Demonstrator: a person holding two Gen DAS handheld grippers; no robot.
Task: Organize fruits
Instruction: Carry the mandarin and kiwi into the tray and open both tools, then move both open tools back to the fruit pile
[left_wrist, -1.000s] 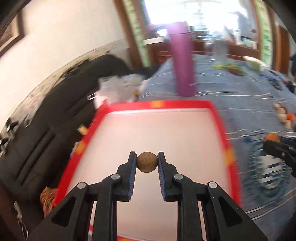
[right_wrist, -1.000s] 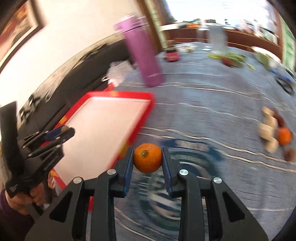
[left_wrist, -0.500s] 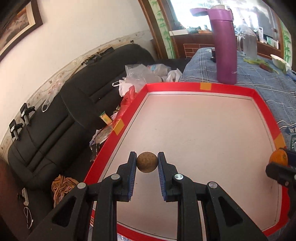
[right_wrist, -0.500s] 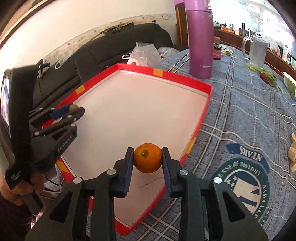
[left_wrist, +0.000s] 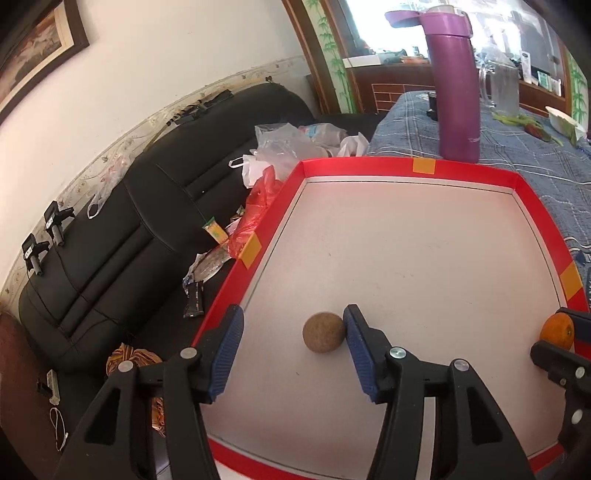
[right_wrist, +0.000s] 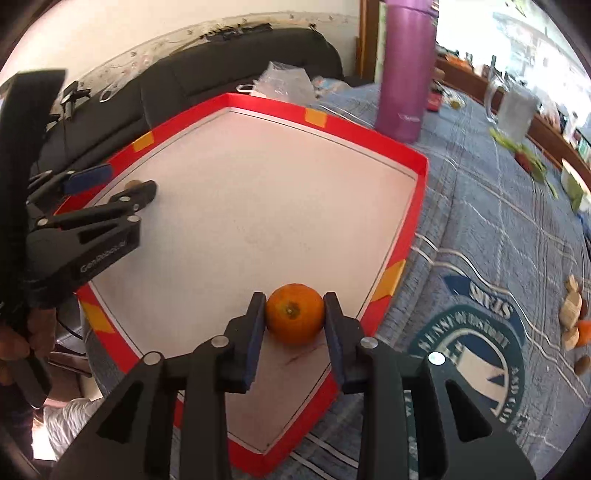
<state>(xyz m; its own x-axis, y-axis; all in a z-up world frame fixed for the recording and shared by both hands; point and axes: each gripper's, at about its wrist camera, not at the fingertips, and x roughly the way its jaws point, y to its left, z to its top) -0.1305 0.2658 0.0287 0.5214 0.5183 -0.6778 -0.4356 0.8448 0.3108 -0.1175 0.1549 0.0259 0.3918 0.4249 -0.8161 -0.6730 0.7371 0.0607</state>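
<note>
My left gripper (left_wrist: 291, 332) is open low over the near left part of the red-rimmed white tray (left_wrist: 369, 162). A small round brown fruit (left_wrist: 324, 332) lies on the tray floor between the fingers, touching the right pad and apart from the left one. In the right wrist view the right gripper (right_wrist: 294, 318) is shut on an orange (right_wrist: 294, 314), low over the tray (right_wrist: 384, 144) near its right rim. The left gripper (right_wrist: 122, 183) and the brown fruit (right_wrist: 132, 183) show at that view's left side. The orange (left_wrist: 557, 329) appears at the left view's right edge.
A tall purple bottle (left_wrist: 456, 85) stands just beyond the tray's far rim, a glass jug (left_wrist: 502, 88) behind it. Several loose fruits (right_wrist: 572, 321) lie on the blue tablecloth (right_wrist: 480, 206) to the right. A black sofa (left_wrist: 122, 229) with plastic bags borders the tray's left.
My left gripper has opened and let the brown fruit down onto the tray floor. The right gripper has carried the orange from the cloth over the tray's right side.
</note>
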